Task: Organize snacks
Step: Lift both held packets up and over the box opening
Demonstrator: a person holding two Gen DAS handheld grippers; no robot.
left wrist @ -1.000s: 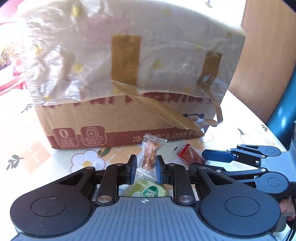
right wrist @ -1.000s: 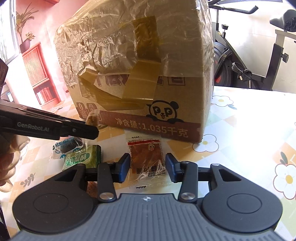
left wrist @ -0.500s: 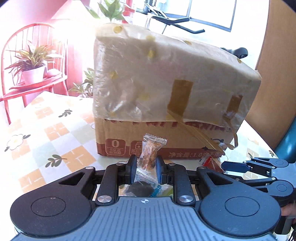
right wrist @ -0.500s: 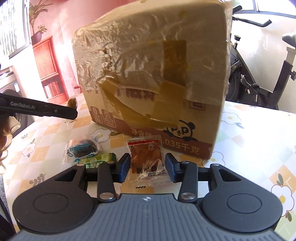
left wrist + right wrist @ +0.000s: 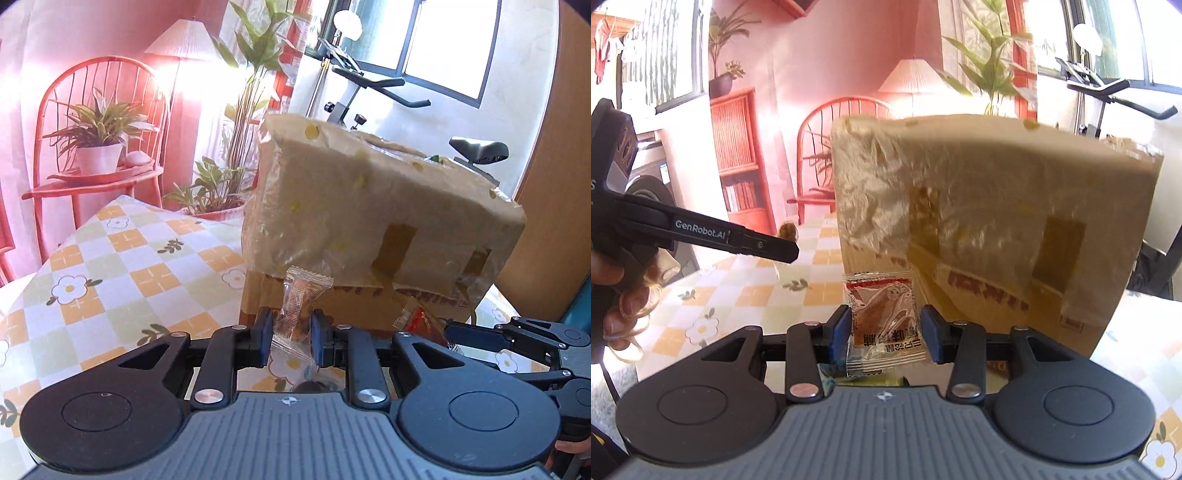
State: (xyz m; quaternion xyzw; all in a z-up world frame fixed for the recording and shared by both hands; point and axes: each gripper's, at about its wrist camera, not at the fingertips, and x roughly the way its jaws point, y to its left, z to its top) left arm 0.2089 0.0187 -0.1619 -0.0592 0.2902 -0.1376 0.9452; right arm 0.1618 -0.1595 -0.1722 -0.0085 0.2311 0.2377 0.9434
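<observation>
Both grippers had risen off the tablecloth (image 5: pixel 110 266): left gripper (image 5: pixel 291 334) clamped on a brown candy (image 5: pixel 295 314), right gripper (image 5: pixel 884 328) on a red-striped packet (image 5: pixel 882 314). Slippery wrappers might slide free before clearing the tall box (image 5: pixel 369 221).

Domestic living room, sunlit. Desk (image 5: pixel 122 266) under a checked, flower-printed cloth; red spindle-back chair (image 5: pixel 99 96) far left carrying a potted plant (image 5: pixel 98 147); pleated floor lamp (image 5: pixel 181 37); tall leafy houseplant (image 5: pixel 255 74); exercise bike (image 5: pixel 373 81) by a window (image 5: pixel 454 40) far right; red bookshelf (image 5: pixel 738 155); laundry (image 5: pixel 602 44) hanging outside a window.
</observation>
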